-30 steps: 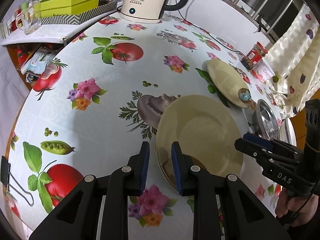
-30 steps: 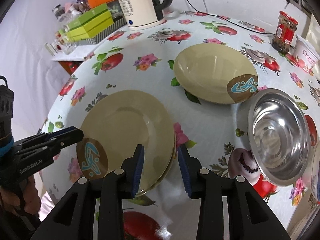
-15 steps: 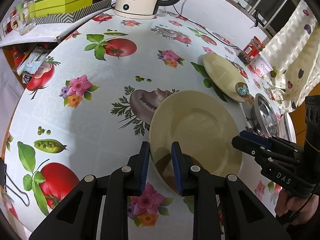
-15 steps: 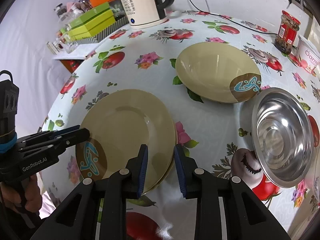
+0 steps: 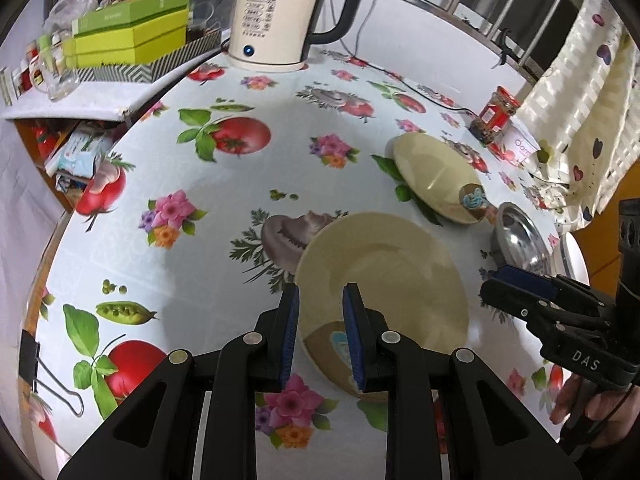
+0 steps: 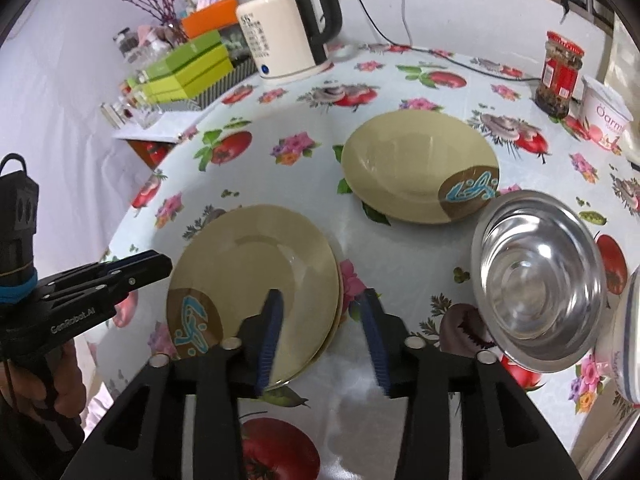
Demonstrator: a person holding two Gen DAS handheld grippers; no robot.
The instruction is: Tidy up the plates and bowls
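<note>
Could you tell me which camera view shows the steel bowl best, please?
The right wrist view: the steel bowl sits large and whole there, its shiny inside visible. The left wrist view shows it small and foreshortened near the right edge, partly hidden behind the right gripper.

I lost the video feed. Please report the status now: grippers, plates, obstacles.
Right hand-held gripper opening over stacked plates' rim, pads clear. Left hand-held gripper open at opposite rim. Third plate, steel bowl apart. Nothing blocking.
</note>
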